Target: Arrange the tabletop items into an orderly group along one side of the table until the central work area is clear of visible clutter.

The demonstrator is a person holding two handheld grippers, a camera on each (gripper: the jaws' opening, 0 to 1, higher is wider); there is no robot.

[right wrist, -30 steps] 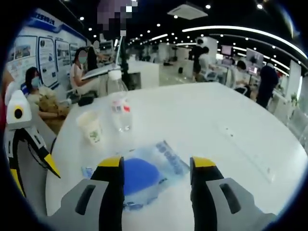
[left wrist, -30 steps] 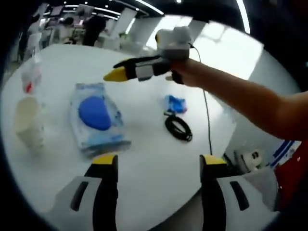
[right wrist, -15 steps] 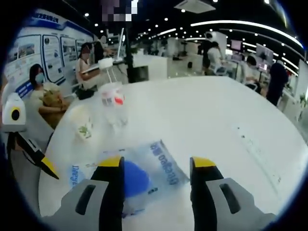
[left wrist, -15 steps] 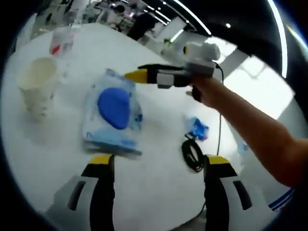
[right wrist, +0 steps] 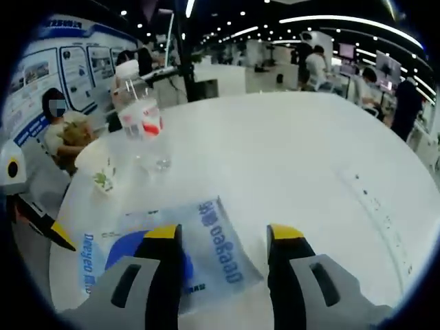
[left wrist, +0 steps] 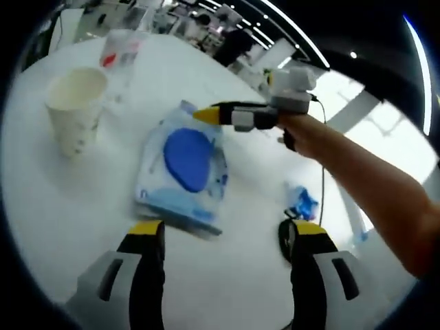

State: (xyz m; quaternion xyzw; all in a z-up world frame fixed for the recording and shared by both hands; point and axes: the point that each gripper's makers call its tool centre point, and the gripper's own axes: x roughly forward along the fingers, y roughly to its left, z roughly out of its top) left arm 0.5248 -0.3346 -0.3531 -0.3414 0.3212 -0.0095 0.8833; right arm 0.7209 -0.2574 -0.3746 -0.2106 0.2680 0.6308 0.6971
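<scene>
White round bench (right wrist: 302,144), spans most of both views. Clutter sits in a loose cluster on it; nothing grouped along one side yet, by my reading.

Wipes pack (left wrist: 184,168), soft, pale blue with a dark blue oval flap: centre of the left gripper view, lower left of the right gripper view (right wrist: 206,244). Writing on it: "Deyeo" along the lower-left edge in the right gripper view; a second blue line of print on the flank, too skewed to read. Risk: the pack is limp film, so tongs closing on one edge could slip off or drag it crooked, and a push would send it toward the cup.

Right tongs (right wrist: 221,237), jaws wide, empty, standing just over the pack; seen from the side at upper centre of the left gripper view (left wrist: 206,114).

Left tongs (left wrist: 223,230), jaws wide, empty, low over the bench near the pack's nearer end.

Paper cup (left wrist: 74,110), upper left, upright, small green print, unreadable. Light; a nudge would tip it.

Clear bottle (right wrist: 141,124), red-and-white label, text unreadable, just beside the cup; top-heavy if bumped.

Black cable coil (left wrist: 284,240), partly hidden behind the left tongs' jaw; could snag.

Crumpled blue wrapper (left wrist: 302,203), right of centre, near the coil.
</scene>
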